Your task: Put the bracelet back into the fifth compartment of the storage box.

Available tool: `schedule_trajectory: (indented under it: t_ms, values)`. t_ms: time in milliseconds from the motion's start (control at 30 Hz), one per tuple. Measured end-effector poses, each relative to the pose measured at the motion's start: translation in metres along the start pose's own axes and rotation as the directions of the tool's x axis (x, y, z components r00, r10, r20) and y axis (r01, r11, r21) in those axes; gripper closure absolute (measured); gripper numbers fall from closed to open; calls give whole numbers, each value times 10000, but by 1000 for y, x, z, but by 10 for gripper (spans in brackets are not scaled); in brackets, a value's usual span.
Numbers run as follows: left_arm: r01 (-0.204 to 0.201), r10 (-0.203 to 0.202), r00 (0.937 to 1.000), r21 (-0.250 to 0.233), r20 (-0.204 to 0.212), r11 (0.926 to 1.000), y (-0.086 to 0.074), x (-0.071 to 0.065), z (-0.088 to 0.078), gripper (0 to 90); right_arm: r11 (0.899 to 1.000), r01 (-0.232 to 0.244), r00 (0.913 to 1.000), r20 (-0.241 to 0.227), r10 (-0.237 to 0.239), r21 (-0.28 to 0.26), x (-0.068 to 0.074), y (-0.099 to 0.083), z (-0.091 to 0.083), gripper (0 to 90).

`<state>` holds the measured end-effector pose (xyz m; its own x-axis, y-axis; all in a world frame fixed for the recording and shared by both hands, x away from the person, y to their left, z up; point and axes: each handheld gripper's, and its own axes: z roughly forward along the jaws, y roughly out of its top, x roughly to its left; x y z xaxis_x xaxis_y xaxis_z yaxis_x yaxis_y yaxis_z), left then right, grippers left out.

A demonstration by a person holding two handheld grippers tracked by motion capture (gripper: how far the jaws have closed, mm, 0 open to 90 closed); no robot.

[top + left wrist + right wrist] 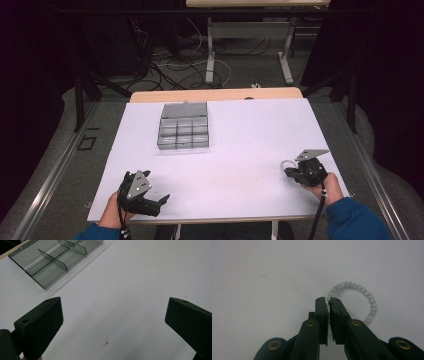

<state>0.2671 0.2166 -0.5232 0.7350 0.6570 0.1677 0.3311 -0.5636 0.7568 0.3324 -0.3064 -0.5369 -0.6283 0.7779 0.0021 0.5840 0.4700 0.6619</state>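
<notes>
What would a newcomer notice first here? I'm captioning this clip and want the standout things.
First, the right gripper, near the table's right edge, shut on a pale bead bracelet whose loop lies on the white surface. Next, the clear compartment box, standing alone toward the far left of the sheet. Last, the left gripper, jaws wide open over bare table at the near left.

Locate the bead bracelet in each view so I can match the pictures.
High view: bead bracelet lies at right near the table's front, at the right claw.
Left gripper view: not in it.
Right gripper view: a pale ring right of centre, one side pinched between the jaws.
Shared landmark: the white table sheet.
</notes>
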Motion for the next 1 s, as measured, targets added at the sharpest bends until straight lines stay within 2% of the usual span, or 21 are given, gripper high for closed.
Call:
schedule_trajectory:
  t_ms: [500, 1000]
  values:
    - [6, -6, 10000, -4, 18, 10000, 0, 0, 0, 12, 9972, -84, 9997, 209, 100, -743, -3, 5, -15, 853]
    - [5, -5, 10000, 6, 11, 10000, 0, 0, 0, 12, 9878, -386, 9986, 308, 437, -1506, -6, 10, -32, 854]
